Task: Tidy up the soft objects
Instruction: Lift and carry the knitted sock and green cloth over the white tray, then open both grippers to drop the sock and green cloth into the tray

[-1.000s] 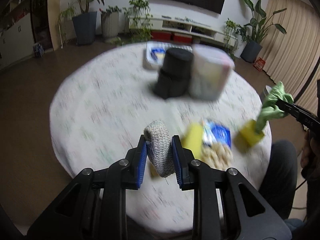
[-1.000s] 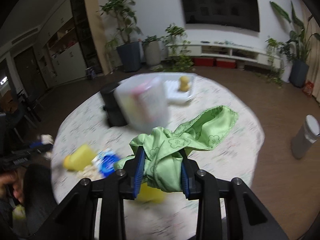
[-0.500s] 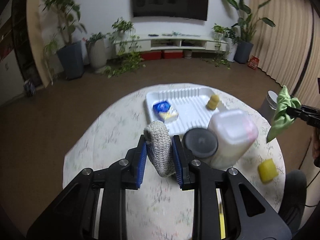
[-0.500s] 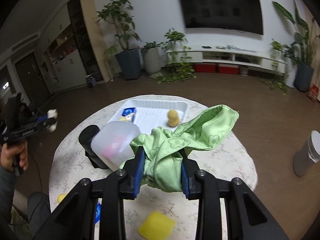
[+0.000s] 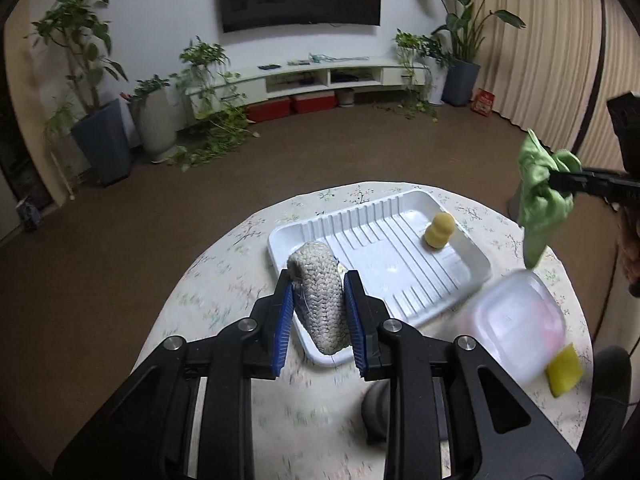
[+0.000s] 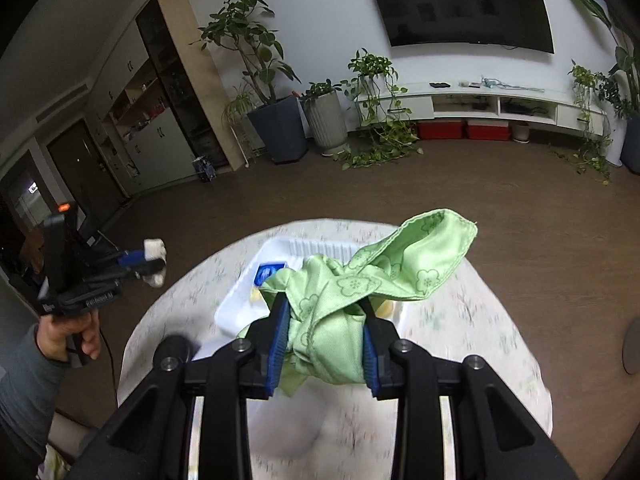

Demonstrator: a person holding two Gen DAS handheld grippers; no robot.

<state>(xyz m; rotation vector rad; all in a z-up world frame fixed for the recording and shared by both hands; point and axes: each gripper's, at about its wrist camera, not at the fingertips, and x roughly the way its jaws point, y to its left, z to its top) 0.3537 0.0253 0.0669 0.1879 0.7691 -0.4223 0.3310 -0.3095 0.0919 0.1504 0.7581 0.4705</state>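
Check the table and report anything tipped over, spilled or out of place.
The translucent plastic container near the white tray appears tipped on its side, though it is blurred. A yellow sponge lies loose on the tablecloth beyond it, outside the tray. Nothing looks spilled. The knitted pad and green cloth are held securely.

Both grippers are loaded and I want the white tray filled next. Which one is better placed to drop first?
Left, probably. The left gripper holds the knitted pad right over the tray's near corner. The right gripper, shut on the green cloth, hangs off beside the table.
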